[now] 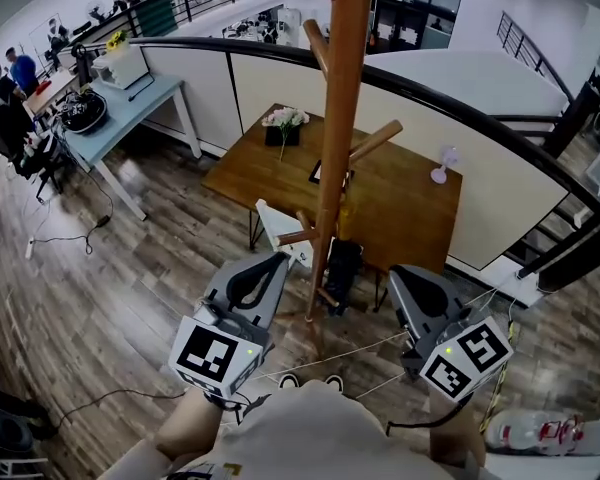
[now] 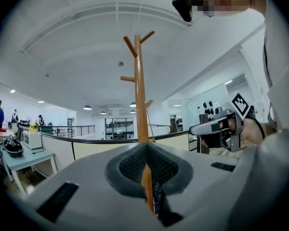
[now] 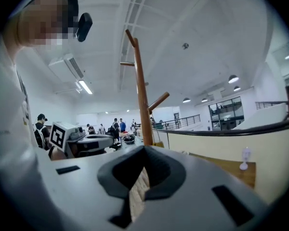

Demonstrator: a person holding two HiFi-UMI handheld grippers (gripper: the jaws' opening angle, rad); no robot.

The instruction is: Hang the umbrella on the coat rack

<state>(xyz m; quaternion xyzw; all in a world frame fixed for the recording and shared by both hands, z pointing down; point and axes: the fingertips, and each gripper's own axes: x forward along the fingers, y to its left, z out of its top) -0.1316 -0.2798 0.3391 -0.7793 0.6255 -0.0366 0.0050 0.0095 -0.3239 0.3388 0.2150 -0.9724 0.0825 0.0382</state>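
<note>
The wooden coat rack [image 1: 338,118] stands straight ahead, its pole rising past several angled pegs. Low on the pole a black bundle [image 1: 342,273], seemingly the folded umbrella, hangs at a short peg. My left gripper [image 1: 276,262] is held left of the pole and short of it, jaws shut with nothing between them. My right gripper [image 1: 397,274] is held right of the pole, also shut and holding nothing. In the left gripper view the rack [image 2: 140,95] rises beyond the closed jaws [image 2: 145,153]. The right gripper view shows the rack [image 3: 140,95] over its own closed jaws [image 3: 143,154].
Behind the rack is a wooden table [image 1: 400,203] with a flower vase [image 1: 285,123] and a small white fan [image 1: 442,165]. A curved partition with a black rail [image 1: 480,118] runs behind it. A pale blue table [image 1: 130,103] stands left. A bottle [image 1: 540,433] lies on the floor at right.
</note>
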